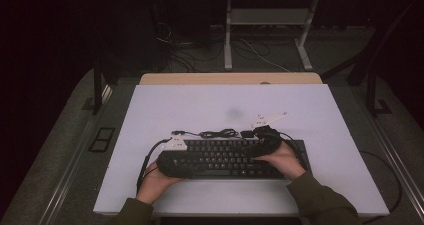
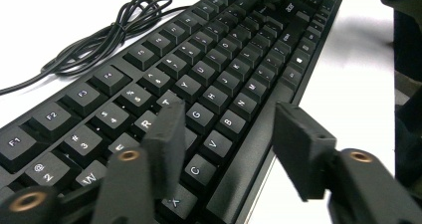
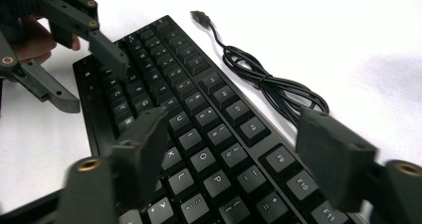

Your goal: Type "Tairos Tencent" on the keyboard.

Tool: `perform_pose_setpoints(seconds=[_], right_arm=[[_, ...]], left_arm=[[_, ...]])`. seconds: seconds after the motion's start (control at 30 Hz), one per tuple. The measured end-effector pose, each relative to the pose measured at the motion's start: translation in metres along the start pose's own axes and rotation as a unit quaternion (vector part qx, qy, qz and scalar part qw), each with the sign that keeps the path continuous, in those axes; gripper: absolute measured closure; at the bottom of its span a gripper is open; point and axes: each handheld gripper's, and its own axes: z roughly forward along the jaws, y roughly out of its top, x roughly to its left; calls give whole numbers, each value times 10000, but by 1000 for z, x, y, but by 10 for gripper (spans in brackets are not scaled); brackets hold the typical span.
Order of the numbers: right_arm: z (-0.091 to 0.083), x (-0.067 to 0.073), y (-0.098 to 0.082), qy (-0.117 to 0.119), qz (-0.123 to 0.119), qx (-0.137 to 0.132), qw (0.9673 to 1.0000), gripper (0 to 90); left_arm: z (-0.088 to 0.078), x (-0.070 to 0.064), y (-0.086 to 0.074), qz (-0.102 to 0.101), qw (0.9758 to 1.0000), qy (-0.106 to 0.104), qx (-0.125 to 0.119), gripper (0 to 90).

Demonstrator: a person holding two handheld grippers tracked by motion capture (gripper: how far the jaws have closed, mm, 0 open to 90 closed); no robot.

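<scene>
On the white worktop (image 1: pixel 150 110) lies one black keyboard (image 1: pixel 225 159), near my edge and with its long side across my view. I count one cable (image 1: pixel 218 133) that belongs to it; it lies in loose loops on the worktop just behind the keyboard, and its one plug (image 3: pixel 198 16) rests free on the white surface, apart from the keys.

I hold two grippers, one in each hand. My left gripper (image 2: pixel 226 139) is at the left end of the keyboard. Its two fingers (image 2: pixel 166 144) stand apart: one is over the letter keys near R and T, the other is beyond the front edge of the keyboard, over the worktop. The front edge of the keyboard is between them, but I cannot see the pads pressing on it.

My right gripper (image 3: pixel 234 154) is at the right end of the keyboard. Its two fingers (image 3: pixel 142 149) also stand apart, with the upper rows of keys and the back edge of the keyboard between them; one finger is over the letter keys, the other is over the white surface near the cable. They look lifted a little above the keys, not clamped on them.

My two hands, left hand (image 1: pixel 156 182) and right hand (image 1: pixel 285 160), rest at both ends of the keyboard.
</scene>
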Motion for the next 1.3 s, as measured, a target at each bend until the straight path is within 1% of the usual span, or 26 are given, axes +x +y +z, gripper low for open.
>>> perform_pose_setpoints(seconds=[0.03, 0.1, 0.13, 0.27, 0.4, 0.47, 0.57, 0.67, 0.73, 0.93, 1.07, 1.23, 1.3], right_arm=[[-1, 0, 0, -1, 2, 16, 10000, 353], [-2, 0, -1, 30, 24, 24, 10000, 424], [-3, 0, -1, 38, 37, 31, 10000, 446], [-7, 0, -2, 88, 19, 9, 10000, 556], [-9, 3, -3, 135, 5, -19, 9999, 673], [-10, 4, -3, 161, -29, 17, 9999, 737], [-13, 5, -4, 179, -84, 15, 9998, 819], [-17, 6, -7, 206, -141, 23, 9997, 880], [-20, 7, -9, 256, -154, 18, 9996, 894], [-25, 11, -15, 352, -291, 25, 9990, 894], [-27, 11, -21, 365, -298, 107, 9988, 893], [-32, 7, -27, 410, -270, 122, 9987, 893], [-34, 7, -29, 407, -286, 160, 9986, 893]], left_arm=[[0, 0, 0, 13, 10000, 16, -5, 409], [0, 0, 0, 10, 10000, 49, -25, 378], [0, 0, 0, 11, 10000, 59, -33, 363], [0, 0, 0, -13, 9999, 106, -94, 336], [-1, 0, 0, 11, 9998, 153, -122, 302], [-1, 0, 0, 28, 9998, 166, -138, 281], [0, 1, 0, 0, 9997, 191, -181, 264], [-1, 0, 0, 13, 9996, 195, -194, 258], [-1, 0, 1, 25, 9996, 202, -209, 256], [0, 0, 1, 37, 9994, 264, -221, 219], [0, 1, 1, -14, 9992, 302, -257, 215], [1, 1, 1, -30, 9990, 313, -303, 215], [2, 0, 1, -4, 9990, 327, -289, 215]])
